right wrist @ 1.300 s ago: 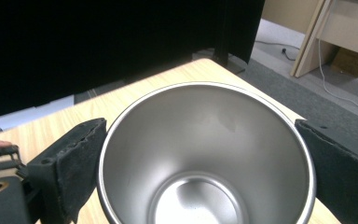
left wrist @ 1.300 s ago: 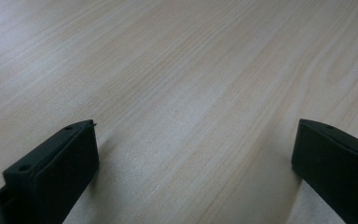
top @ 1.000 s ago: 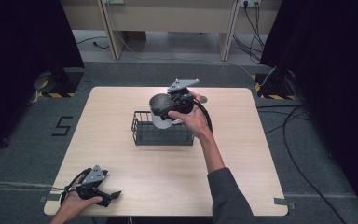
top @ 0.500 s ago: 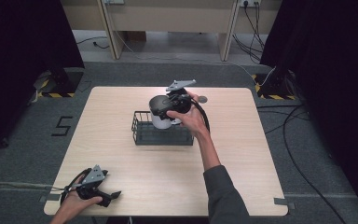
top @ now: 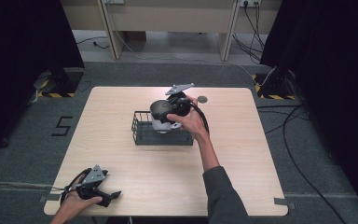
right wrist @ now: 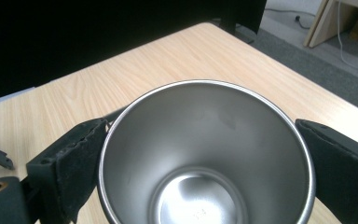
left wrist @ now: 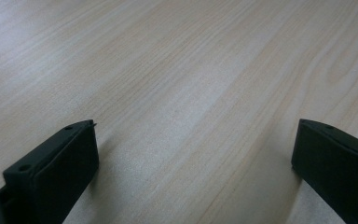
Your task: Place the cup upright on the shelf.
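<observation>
High view, counter [top: 121, 154]: pale wood; it carries a black wire basket [top: 144, 133] near its middle and a small dark disc [top: 202, 99] toward the far edge, well apart from the basket.
Basket: same spot as a second ago; its right part sits under the raised cup.
Right tool [top: 164, 111]: clamped on a steel cup [top: 161, 122], one black jaw on each side of the wall, as the right gripper view shows [right wrist: 205, 154].
Cup: off the counter, over the basket's right half, mouth facing the right tool's camera; inside bare and shiny, nothing in it.
Change: over the last second the right hand [top: 191, 122] has drifted slightly toward the person and lower, bringing the cup closer over the basket.
Meaning: likely a placing step nearly lined up; lowering and release seem to be what's left.
Left tool [top: 103, 197]: jaws wide apart over bare wood [left wrist: 191, 93], resting at the near left corner, unmoved.
</observation>
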The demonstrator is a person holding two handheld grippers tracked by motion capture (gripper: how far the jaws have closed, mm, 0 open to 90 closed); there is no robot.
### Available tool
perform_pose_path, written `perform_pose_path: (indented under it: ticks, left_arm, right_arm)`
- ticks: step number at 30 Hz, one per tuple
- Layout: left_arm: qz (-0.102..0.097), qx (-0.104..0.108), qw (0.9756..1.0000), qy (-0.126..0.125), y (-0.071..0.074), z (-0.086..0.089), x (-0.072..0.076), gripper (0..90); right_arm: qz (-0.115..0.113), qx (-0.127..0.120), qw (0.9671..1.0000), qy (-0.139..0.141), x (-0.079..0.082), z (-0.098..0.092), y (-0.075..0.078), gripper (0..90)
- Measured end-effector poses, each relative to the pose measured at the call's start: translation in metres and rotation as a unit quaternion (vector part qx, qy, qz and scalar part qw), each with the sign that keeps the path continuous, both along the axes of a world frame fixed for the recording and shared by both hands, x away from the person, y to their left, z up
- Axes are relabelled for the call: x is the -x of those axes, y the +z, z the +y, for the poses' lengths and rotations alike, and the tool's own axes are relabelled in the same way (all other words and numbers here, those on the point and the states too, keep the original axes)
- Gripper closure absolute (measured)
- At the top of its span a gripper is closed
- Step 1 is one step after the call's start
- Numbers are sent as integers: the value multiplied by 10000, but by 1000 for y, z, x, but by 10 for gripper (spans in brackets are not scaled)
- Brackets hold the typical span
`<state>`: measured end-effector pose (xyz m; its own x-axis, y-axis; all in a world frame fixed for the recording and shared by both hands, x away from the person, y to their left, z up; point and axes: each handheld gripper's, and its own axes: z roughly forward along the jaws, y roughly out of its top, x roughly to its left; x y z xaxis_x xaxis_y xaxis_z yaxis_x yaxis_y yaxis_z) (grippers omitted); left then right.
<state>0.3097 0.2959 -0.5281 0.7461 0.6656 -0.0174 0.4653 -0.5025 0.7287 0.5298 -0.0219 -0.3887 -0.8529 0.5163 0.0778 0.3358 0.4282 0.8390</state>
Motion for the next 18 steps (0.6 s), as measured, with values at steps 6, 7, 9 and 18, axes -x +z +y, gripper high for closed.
perform_pose_path:
  ticks: [6, 7, 9, 18]
  left_arm:
    - [3, 5, 10000, 2, 0, 0, 0, 0]
    - [5, 4, 10000, 2, 0, 0, 0, 0]
    - [5, 4, 10000, 1, 0, 0, 0, 0]
    - [-1, 0, 10000, 1, 0, 0, 0, 0]
  right_arm:
    - [8, 90, 10000, -32, 0, 3, -5, 58]
    - [26, 103, 9999, -68, 1, 3, -6, 57]
    - [55, 154, 9998, -96, 1, 4, -8, 57]
    - [-20, -237, 9993, -272, 2, 2, -9, 80]
